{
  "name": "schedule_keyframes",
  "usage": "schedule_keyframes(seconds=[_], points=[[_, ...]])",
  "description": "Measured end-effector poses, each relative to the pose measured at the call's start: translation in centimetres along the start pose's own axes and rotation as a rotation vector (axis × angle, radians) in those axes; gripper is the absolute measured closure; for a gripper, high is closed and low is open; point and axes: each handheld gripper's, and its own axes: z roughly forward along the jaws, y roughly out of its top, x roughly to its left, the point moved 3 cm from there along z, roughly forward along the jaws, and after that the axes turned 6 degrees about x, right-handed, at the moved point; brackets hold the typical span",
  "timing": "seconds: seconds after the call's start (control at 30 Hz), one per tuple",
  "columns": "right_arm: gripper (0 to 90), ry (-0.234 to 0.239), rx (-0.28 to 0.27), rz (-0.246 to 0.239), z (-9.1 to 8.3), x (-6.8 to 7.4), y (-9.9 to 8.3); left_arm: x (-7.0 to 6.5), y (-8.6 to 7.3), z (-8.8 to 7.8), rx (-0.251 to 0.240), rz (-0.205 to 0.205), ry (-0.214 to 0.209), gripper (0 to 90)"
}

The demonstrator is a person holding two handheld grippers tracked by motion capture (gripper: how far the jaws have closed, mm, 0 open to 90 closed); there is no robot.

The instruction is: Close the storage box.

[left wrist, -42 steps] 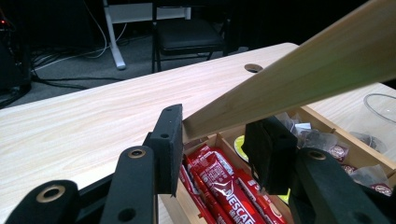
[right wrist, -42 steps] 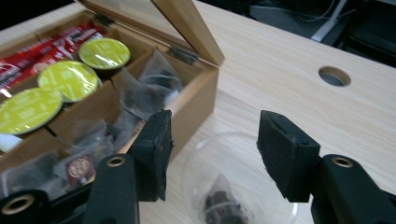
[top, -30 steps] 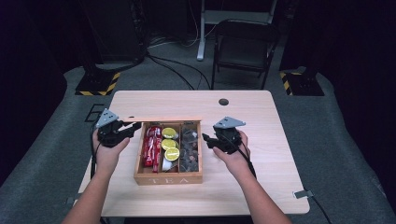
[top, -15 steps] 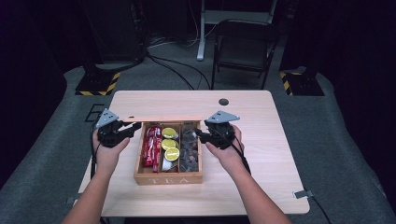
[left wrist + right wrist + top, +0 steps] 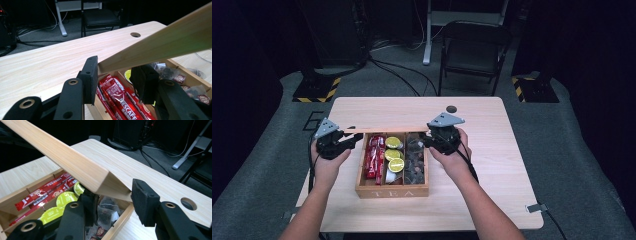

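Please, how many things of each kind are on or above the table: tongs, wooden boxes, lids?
tongs: 2, the left tongs and the right tongs, whose jaws have just been closing with the lid's corner between them
wooden box: 1
lid: 1, held up over the box
Total: 4

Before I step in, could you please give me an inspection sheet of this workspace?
Surface: wooden table, with a round hole near the far edge.
Job's things: tea box with its lid raised; red sachets, lime capsules and dark packets inside.
Clutter: nothing seen.
Grippers: left hand-held gripper shut on one lid corner. Right hand-held gripper has just been closing with the other corner between its jaws; unclear whether the pads are pressing on it.
Cables: floor cables behind the table.
Surroundings: folding chair, hazard-striped bases, dark room.
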Motion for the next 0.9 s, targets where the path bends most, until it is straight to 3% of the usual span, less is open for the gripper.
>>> schedule_keyframes(seconds=[0.17, 0.57, 0.73, 0.9], points=[[57.3, 0.005, 0.009, -0.019, 0.0, 0.0, 0.0, 0.1, -0.3, -0.4, -0.016, -0.024, -0.01, 56.2], [57.1, 0.028, 0.006, -0.016, 0.0, -0.3, 0.1, -0.6, -0.2, -2.0, 0.002, 0.014, 0.019, 43.5], [57.0, 0.033, 0.01, -0.007, 0.0, -0.3, 0.1, -1.3, 0.2, -2.5, -0.007, 0.025, 0.008, 45.5], [56.9, 0.034, 0.007, -0.011, 0.0, -0.3, 0.0, -1.6, 0.9, -3.7, -0.048, 0.021, -0.004, 49.7]])
